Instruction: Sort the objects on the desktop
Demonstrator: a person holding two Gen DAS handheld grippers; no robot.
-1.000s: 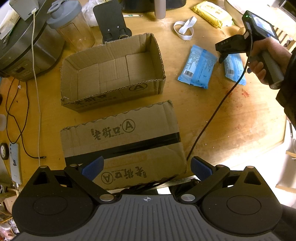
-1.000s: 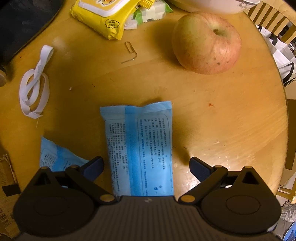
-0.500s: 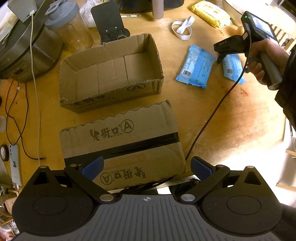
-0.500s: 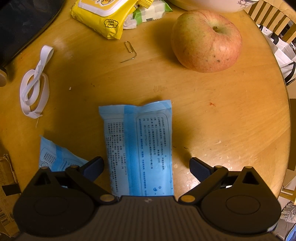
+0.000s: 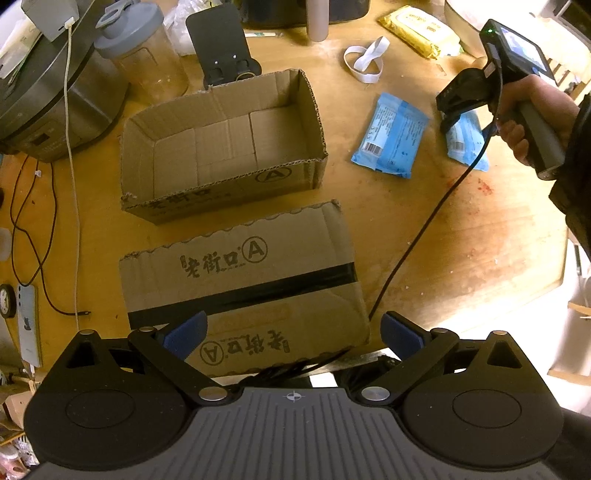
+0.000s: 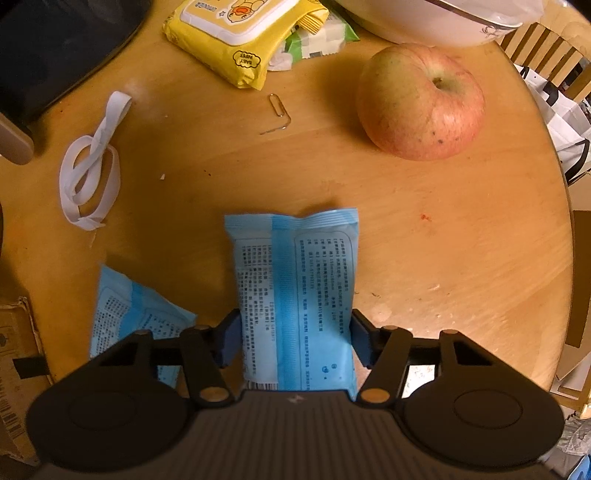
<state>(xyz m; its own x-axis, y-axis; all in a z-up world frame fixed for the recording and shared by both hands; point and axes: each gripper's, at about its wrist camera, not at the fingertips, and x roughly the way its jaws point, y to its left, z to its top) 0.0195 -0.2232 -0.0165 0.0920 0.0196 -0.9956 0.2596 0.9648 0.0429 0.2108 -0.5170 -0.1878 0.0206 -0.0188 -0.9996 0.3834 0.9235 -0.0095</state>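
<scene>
A blue packet (image 6: 295, 277) lies on the wooden table, straight under my right gripper (image 6: 295, 332). Its jaws are closing, and both blue pads touch the packet's long sides. A second blue packet (image 6: 136, 310) lies just to the left. The left wrist view shows the right gripper (image 5: 452, 118) in a person's hand over that packet (image 5: 465, 147), with the other packet (image 5: 391, 136) beside it. My left gripper (image 5: 291, 328) stands open and holds nothing above a closed cardboard box (image 5: 240, 273). Behind that box stands an open, empty cardboard box (image 5: 221, 192).
An apple (image 6: 421, 103), a yellow wipes pack (image 6: 236, 33), a paper clip (image 6: 279, 107) and a white band (image 6: 88, 166) lie beyond the packet. A white bowl (image 6: 424, 18) sits at the back. A cooker (image 5: 48, 96), a shaker bottle (image 5: 144, 55) and cables crowd the left.
My right gripper's jaws have gone from wide apart to touching both sides of the blue packet. The left gripper has stayed where it was, still open.
</scene>
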